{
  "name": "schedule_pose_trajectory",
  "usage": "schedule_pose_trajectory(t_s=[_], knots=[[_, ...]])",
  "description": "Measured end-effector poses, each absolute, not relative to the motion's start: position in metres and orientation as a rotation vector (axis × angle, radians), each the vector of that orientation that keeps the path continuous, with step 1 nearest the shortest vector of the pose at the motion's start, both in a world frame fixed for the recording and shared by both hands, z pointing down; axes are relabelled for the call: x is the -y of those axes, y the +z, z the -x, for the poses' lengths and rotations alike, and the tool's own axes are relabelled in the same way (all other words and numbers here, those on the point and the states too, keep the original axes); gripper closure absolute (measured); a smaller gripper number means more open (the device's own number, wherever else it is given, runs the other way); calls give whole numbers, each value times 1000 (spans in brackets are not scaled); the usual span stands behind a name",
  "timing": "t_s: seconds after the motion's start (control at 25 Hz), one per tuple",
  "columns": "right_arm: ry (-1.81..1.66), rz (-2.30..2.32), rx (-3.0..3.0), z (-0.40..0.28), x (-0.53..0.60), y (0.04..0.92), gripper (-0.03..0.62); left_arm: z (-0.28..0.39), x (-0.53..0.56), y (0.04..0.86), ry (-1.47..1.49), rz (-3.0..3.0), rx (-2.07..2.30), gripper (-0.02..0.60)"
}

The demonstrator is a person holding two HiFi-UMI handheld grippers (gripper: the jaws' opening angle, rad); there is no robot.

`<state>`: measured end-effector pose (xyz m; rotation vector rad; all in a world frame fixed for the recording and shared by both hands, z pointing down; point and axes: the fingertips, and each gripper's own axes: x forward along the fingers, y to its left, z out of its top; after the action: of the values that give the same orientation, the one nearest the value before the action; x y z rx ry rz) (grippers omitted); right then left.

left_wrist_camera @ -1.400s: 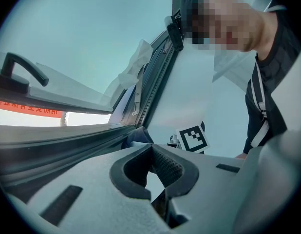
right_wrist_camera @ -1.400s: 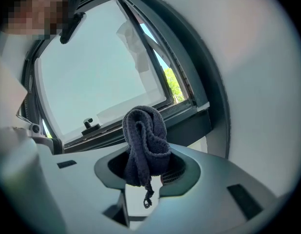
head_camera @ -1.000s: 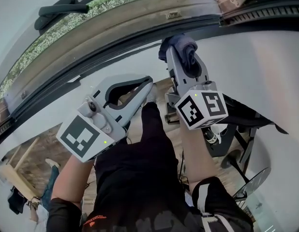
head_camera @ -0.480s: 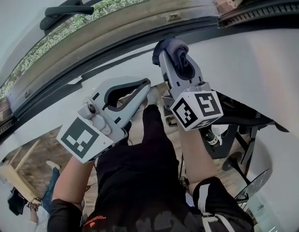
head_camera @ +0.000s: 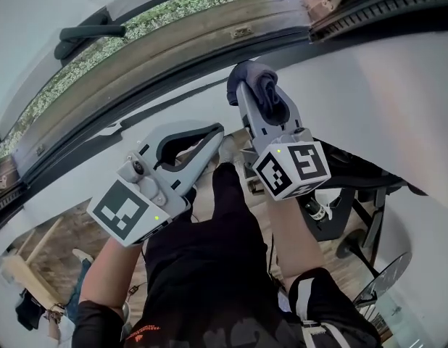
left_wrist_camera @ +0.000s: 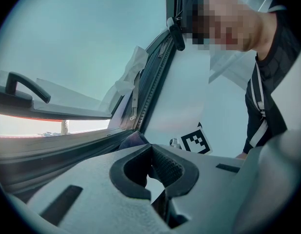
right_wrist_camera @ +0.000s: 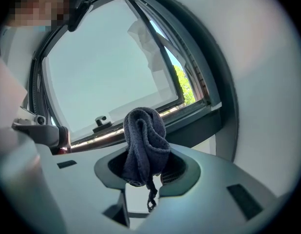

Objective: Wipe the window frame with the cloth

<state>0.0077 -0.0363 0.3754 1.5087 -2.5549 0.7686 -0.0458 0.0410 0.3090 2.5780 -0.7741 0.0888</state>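
Over the last second the right tongs have slid a little toward 9 o'clock along the lower run of the window frame point(head_camera: 188, 33), carrying the cloth with them, while the left tongs have barely shifted; I read this as a wiping stroke under way along the frame's dark seal, with much of the frame toward 9 o'clock likely still to cover. At far left in the head view a dark, smooth lever handle point(head_camera: 83, 36) sits on the sash. The left tongs point(head_camera: 213, 133), grey moulded plastic with ribbed black pads, are closed tip to tip with nothing between them, idle below the frame at 9 o'clock of the right pair. The right tongs point(head_camera: 256, 96) are clamped on the cloth point(head_camera: 262, 85), which stands up at their tips at about 12 o'clock of the picture's centre, right at the dark seal; whether it presses on the seal I cannot tell. In the right gripper view the cloth point(right_wrist_camera: 143, 140) is a dark blue-grey waffle weave, soft and bunched into a rounded wad, a small loop hanging beneath it. The frame itself looks hard: a tan band edged with dark rubbery strips, above a smooth white wall point(head_camera: 369, 85).
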Motion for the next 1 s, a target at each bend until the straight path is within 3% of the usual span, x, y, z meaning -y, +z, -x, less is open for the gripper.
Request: schedule_pose_trajectory(t_s=[1.0], knots=[[506, -1827, 2544, -132, 80, 262, 474, -39, 2, 243, 35, -2707, 660, 561]])
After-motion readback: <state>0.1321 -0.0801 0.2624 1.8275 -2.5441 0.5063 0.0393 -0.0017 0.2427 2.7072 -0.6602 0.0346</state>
